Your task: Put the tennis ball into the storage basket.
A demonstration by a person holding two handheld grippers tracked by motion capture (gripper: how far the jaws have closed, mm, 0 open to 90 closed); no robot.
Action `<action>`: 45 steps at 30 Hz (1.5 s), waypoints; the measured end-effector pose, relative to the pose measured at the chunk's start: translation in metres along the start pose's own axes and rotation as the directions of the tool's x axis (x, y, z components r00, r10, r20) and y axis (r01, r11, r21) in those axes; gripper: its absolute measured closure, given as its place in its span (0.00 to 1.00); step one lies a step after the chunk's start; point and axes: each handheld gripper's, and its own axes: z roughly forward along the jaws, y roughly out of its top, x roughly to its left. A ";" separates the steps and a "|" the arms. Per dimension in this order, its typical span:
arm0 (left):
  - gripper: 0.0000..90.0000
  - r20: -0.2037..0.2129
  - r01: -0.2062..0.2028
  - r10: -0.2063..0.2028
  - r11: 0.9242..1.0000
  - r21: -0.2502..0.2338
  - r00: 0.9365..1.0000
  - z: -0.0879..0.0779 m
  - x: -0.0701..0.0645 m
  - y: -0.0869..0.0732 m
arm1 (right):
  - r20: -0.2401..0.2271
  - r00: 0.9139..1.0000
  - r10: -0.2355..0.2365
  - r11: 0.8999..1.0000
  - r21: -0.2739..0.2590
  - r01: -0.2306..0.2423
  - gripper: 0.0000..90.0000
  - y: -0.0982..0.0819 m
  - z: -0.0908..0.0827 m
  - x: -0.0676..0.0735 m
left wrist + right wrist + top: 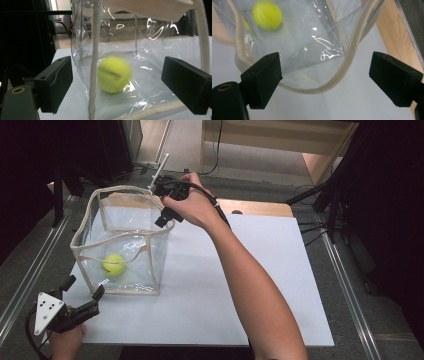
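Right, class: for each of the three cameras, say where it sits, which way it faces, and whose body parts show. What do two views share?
High view: above the person's side, looking forward and down on the white table; both forearms, left gripper, right gripper.
Left gripper view: low, level, facing the clear bag side-on; its open jaws.
Right gripper view: over the bag's rim, looking down; its open jaws.
Shared: the tennis ball inside the bag.

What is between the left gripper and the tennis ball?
The clear wall of the bag and its cream edge strip stand between the left gripper and the tennis ball; the left gripper view shows it.
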 end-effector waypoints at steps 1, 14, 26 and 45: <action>0.12 0.000 0.000 0.000 1.000 0.000 1.000 0.000 0.000 0.000 | 0.002 1.000 0.001 1.000 -0.004 -0.001 0.11 -0.003 -0.001 -0.001; 0.11 -0.004 -0.007 0.007 1.000 0.002 1.000 0.000 -0.001 0.000 | 0.010 0.999 0.047 0.999 -0.017 -0.047 0.10 -0.041 -0.002 -0.001; 0.12 -0.001 -0.011 0.011 1.000 0.002 1.000 0.000 0.000 0.000 | 0.010 0.998 0.061 0.998 -0.014 -0.060 0.10 -0.075 0.004 0.006; 0.11 -0.007 -0.016 0.016 1.000 0.006 1.000 0.000 -0.002 0.000 | 0.014 0.994 0.110 0.993 -0.043 -0.110 0.00 -0.127 0.012 0.015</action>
